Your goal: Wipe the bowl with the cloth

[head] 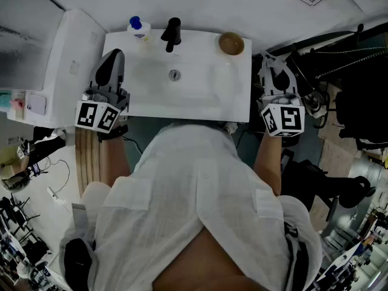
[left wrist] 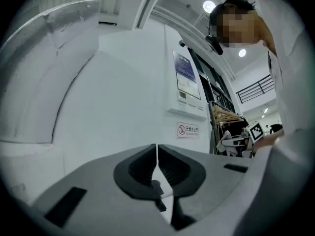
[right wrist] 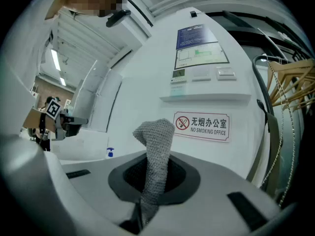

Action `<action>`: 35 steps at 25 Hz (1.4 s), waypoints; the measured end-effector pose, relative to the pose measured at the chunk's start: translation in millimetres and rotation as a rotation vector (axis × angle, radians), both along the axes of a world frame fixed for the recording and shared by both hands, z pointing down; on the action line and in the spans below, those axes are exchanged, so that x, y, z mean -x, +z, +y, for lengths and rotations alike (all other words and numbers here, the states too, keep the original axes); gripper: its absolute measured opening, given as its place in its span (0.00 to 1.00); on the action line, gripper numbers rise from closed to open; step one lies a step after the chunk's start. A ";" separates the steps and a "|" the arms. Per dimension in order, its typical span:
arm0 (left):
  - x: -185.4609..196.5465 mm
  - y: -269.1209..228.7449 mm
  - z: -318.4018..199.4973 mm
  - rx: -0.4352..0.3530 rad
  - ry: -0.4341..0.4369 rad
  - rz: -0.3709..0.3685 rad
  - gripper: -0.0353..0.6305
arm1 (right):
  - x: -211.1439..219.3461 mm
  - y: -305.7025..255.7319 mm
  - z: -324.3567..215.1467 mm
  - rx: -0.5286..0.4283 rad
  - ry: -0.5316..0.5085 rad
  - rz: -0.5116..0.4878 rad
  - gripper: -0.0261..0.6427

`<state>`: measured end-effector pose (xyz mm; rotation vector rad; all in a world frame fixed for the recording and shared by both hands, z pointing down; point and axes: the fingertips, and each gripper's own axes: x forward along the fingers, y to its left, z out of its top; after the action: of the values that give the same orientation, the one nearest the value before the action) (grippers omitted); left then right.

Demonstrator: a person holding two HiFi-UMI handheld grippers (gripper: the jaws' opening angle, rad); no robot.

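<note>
A small brown bowl (head: 231,43) stands on the back right corner of the white sink (head: 145,105). My right gripper (right wrist: 155,167) is shut on a grey knitted cloth (right wrist: 156,141), whose free end sticks up and curls over above the jaws. In the head view that right gripper (head: 274,73) hangs just past the sink's right edge, nearer to me than the bowl. My left gripper (left wrist: 157,154) is shut with nothing between its pads, and it points at a bare white wall. Seen from the head view, the left gripper (head: 111,66) is over the sink's left rim.
A black faucet (head: 171,34) and a blue-capped bottle (head: 139,29) stand at the sink's back edge, above the drain (head: 174,74). A white cabinet (head: 63,65) adjoins the sink's left side. Wooden hangers (right wrist: 290,82) and dark cables crowd the right. A no-smoking sign (right wrist: 202,126) hangs ahead.
</note>
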<state>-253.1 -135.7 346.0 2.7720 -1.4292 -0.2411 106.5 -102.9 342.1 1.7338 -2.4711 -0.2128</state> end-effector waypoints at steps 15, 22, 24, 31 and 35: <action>-17.6 -7.9 1.3 -0.019 0.034 0.006 0.08 | -12.5 -22.2 11.5 -0.091 0.000 -0.023 0.09; -23.3 -10.2 4.6 -0.021 0.052 0.018 0.08 | -15.9 -28.9 19.4 -0.121 -0.011 -0.057 0.10; -24.0 -10.3 5.7 -0.022 0.057 0.021 0.08 | -16.1 -31.2 22.1 -0.133 -0.014 -0.068 0.10; -28.6 -13.0 12.1 -0.028 0.067 0.037 0.08 | -16.5 -37.9 31.8 -0.175 -0.014 -0.049 0.10; -34.6 -15.7 17.4 -0.029 0.090 0.056 0.08 | -19.9 -46.4 41.8 -0.212 -0.008 -0.080 0.10</action>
<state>-218.5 -118.3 330.3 2.8195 -1.2961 -0.3374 126.4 -61.1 295.7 1.8454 -2.5962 -0.4292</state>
